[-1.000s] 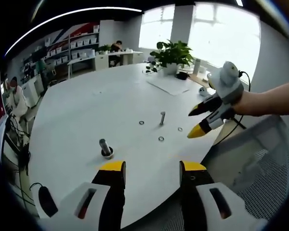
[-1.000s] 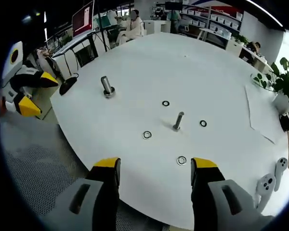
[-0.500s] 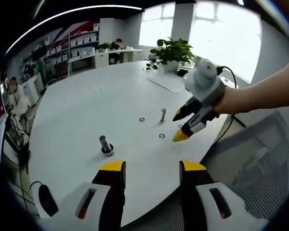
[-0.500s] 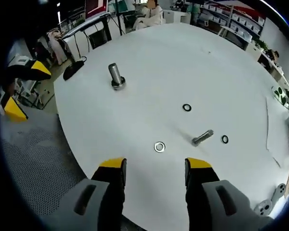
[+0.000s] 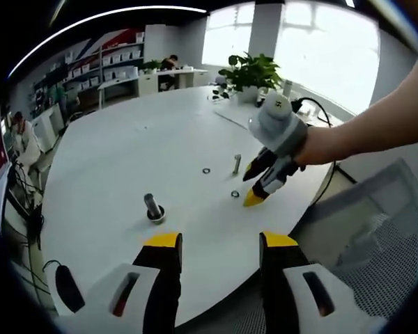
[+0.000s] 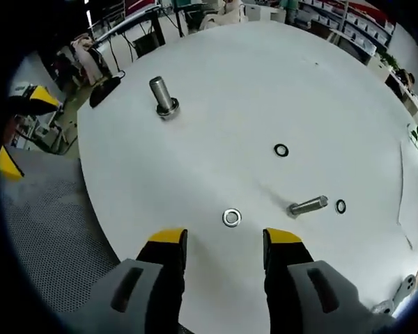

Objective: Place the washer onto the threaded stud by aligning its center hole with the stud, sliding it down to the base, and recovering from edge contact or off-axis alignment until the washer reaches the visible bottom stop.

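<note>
Right gripper view, right gripper [image 6: 225,242] open, empty, above washer [image 6: 231,218], no legible writing

A potted plant [image 5: 249,75] stands on the white table [image 5: 146,149].

The table [image 6: 279,83] has a smooth, matt white top. The nearest washer [image 6: 231,218] is bright bare metal; the two washers at 2 o'clock from it [image 6: 281,149] [image 6: 341,206] look darker. The threaded stud [image 6: 308,205] and the thick bolt [image 6: 161,95] are dull grey metal. The right gripper [image 6: 221,245] is grey and black plastic with glossy yellow tips.
</note>
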Demonstrator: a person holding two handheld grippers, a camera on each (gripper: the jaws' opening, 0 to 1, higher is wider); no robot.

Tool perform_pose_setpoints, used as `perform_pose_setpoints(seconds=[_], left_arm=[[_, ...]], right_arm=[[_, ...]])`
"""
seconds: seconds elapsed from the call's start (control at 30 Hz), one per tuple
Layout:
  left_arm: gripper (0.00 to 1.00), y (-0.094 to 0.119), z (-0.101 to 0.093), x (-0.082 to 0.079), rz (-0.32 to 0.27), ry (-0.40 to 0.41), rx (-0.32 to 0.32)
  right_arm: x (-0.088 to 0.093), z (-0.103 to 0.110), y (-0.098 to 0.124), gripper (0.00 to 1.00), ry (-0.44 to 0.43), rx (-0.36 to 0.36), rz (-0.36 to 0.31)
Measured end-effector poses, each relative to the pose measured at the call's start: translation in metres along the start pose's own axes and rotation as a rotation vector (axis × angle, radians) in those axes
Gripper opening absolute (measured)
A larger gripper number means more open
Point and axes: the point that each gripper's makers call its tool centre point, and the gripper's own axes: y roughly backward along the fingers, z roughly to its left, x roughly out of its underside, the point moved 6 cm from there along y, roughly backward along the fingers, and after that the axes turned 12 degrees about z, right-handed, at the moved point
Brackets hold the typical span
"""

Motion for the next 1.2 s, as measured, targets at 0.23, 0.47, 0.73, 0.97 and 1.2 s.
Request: perform_pose_setpoints(seconds=[0.23, 0.47, 0.73, 0.97, 1.2], left_arm=[[0.43, -0.001, -0.002, 0.001, 0.009, -0.012, 0.001], [0.42, -0.001, -0.001, 0.002, 0.016, -0.015, -0.004], [0.42, -0.001, -0.001, 0.003, 0.02, -0.016, -0.006], [0.42, -0.002, -0.001, 0.002, 0.02, -0.019, -0.005], [0.4, -0.003, -0.001, 0.005, 0.034, -0.021, -0.003]], right_arm=[[-0.006, 0.002, -0.003, 0.46, 0.024, -0.005, -0.006], [-0.012, 0.005, -0.009, 0.37, 0.075, -0.009, 0.023], [-0.015, 0.009, -0.017, 0.36, 0.11, -0.012, 0.057], [-0.015, 0.003, -0.015, 0.3, 0.122, 0.015, 0.059], [-0.021, 0.002, -0.016, 0.27, 0.18, 0.034, 0.145]])
